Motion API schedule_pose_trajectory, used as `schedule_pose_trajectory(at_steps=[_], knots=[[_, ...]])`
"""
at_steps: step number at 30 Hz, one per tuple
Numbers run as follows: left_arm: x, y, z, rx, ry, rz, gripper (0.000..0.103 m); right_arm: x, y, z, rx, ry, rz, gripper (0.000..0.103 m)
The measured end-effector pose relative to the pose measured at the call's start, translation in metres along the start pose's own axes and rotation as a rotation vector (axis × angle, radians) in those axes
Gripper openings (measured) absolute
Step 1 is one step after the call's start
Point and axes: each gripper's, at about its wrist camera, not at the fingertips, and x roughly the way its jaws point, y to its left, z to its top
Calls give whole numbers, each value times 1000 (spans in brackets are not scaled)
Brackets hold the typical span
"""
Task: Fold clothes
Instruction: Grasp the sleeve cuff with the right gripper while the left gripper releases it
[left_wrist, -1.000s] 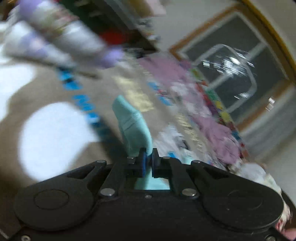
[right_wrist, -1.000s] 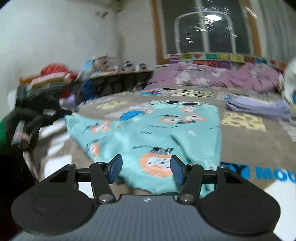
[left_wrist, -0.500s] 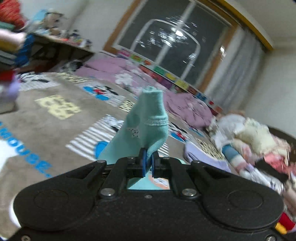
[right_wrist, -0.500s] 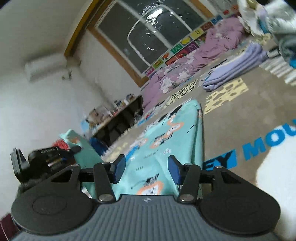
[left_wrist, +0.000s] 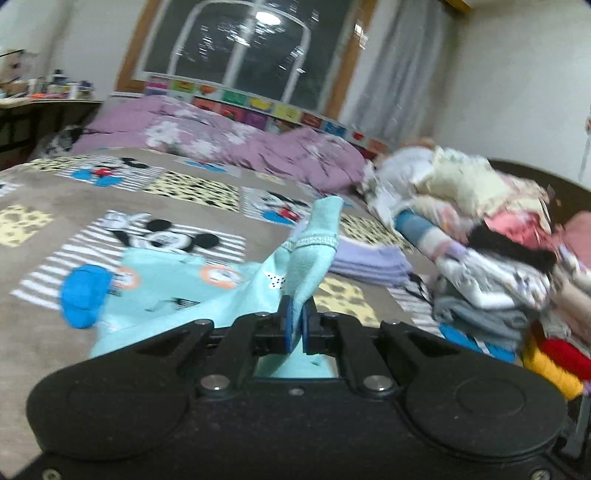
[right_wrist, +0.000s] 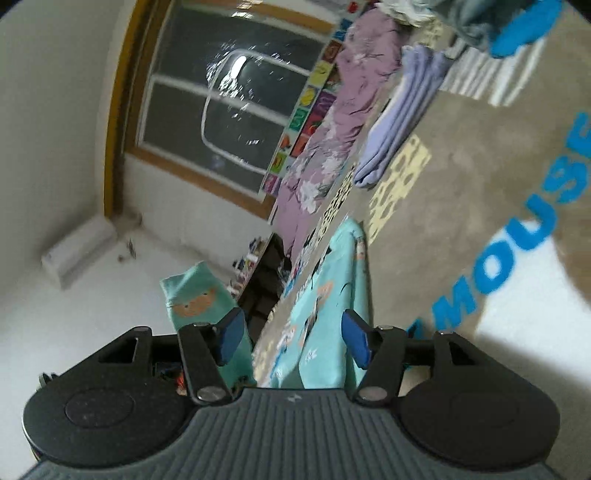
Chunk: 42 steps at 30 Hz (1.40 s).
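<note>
- Progress looks early: the teal top (left_wrist: 173, 291) is mostly spread flat on the bed (left_wrist: 48, 199), and no finished fold shows on it.
- Left gripper (left_wrist: 294, 325) has its fingers pinched tight on one teal sleeve (left_wrist: 314, 251), which stands up from the grip with its cuff above the bed.
- Right gripper (right_wrist: 290, 338) has its fingers wide apart and holds nothing; its view is tilted hard, and the top's body (right_wrist: 328, 314) lies between and beyond the fingers.
- In the right view the raised sleeve (right_wrist: 195, 299) shows at the left, off the bed, so the two grippers are near each other.
- Done, as far as I can judge: the top is laid out, and one long edge in the right view looks doubled over, though I cannot tell for sure.
- Left to do: lay the held sleeve across the body, deal with the other sleeve, then fold the body down to a small packet.
- Folded lilac cloth (left_wrist: 369, 258) lies further up the bed, apart from the top; it suggests some items are already finished.
- Heap of mixed clothes (left_wrist: 480, 236) on the right side of the bed looks unfolded, so much of the task likely remains.
</note>
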Motion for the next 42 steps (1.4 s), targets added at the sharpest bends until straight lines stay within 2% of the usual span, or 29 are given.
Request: schedule_pose_trajectory(at_steps=[10, 17, 18, 19, 20, 22, 26, 27, 28, 31, 34, 37, 40, 42], knots=[[42, -61, -37, 194, 110, -50, 2, 8, -16, 11, 78, -40, 9, 69], [57, -64, -60, 227, 182, -97, 3, 16, -32, 14, 92, -38, -44, 71], [58, -62, -62, 224, 198, -114, 8, 18, -31, 14, 77, -34, -47, 71], [59, -59, -63, 221, 214, -130, 22, 21, -30, 14, 63, -29, -50, 71], [56, -56, -63, 215, 220, -152, 28, 23, -29, 14, 49, -23, -53, 71], [41, -53, -60, 223, 201, -172, 31, 27, -28, 13, 30, -15, -61, 71], [-5, -24, -43, 227, 138, -106, 31, 29, -25, 14, 10, 6, -79, 70], [-17, -14, -39, 219, 118, -83, 36, 31, -22, 13, -7, 21, -97, 69], [-28, -1, -36, 204, 92, -47, 45, 32, -20, 13, -23, 37, -116, 69], [-56, 47, -26, 145, 47, 72, 45, 38, -11, 11, -74, 92, -173, 69], [-75, 91, -27, 95, 44, 178, 45, 45, -6, 8, -103, 137, -198, 70], [-87, 115, -36, 1, 58, 183, 49, 49, -6, 7, -84, 123, -219, 70], [-89, 115, -50, -46, 85, 118, 50, 55, -3, 7, -58, 106, -250, 71], [-83, 99, -59, 13, 94, 103, 50, 56, -1, 3, -60, 97, -280, 71]])
